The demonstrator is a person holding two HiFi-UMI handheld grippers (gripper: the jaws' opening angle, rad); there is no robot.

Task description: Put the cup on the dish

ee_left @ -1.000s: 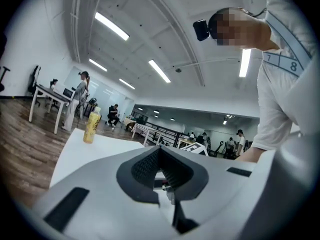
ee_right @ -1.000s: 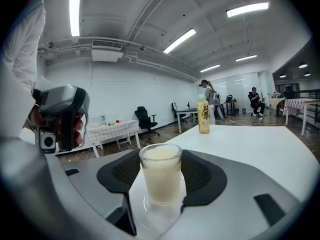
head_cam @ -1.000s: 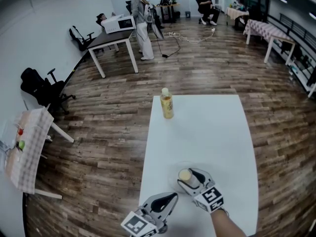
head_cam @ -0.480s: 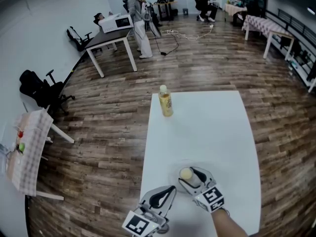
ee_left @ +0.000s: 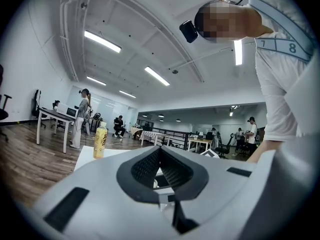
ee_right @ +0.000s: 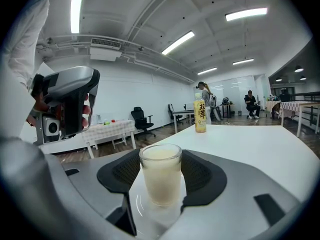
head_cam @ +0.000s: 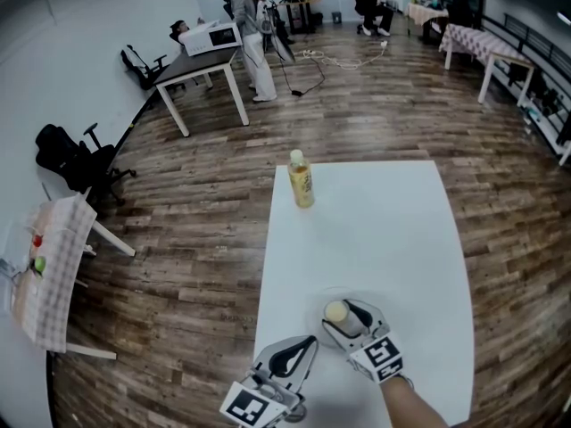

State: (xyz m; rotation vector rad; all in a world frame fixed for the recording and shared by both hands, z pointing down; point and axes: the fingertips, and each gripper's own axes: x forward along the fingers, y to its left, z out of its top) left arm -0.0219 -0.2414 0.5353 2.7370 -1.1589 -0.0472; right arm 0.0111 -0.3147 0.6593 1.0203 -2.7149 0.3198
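A small clear cup of milky liquid stands upright on a clear glass dish, whose rim shows under it. My right gripper is shut on the cup, one dark pad against each side. From the head view, the cup and the faint dish sit near the white table's front edge, inside the right gripper. My left gripper hangs just left of it, shut with nothing in it; its jaws meet at the tip in the left gripper view.
A yellow drink bottle stands at the far left of the white table. Wooden floor surrounds the table. A black desk, office chairs and people stand far behind. A checked-cloth table is at the left.
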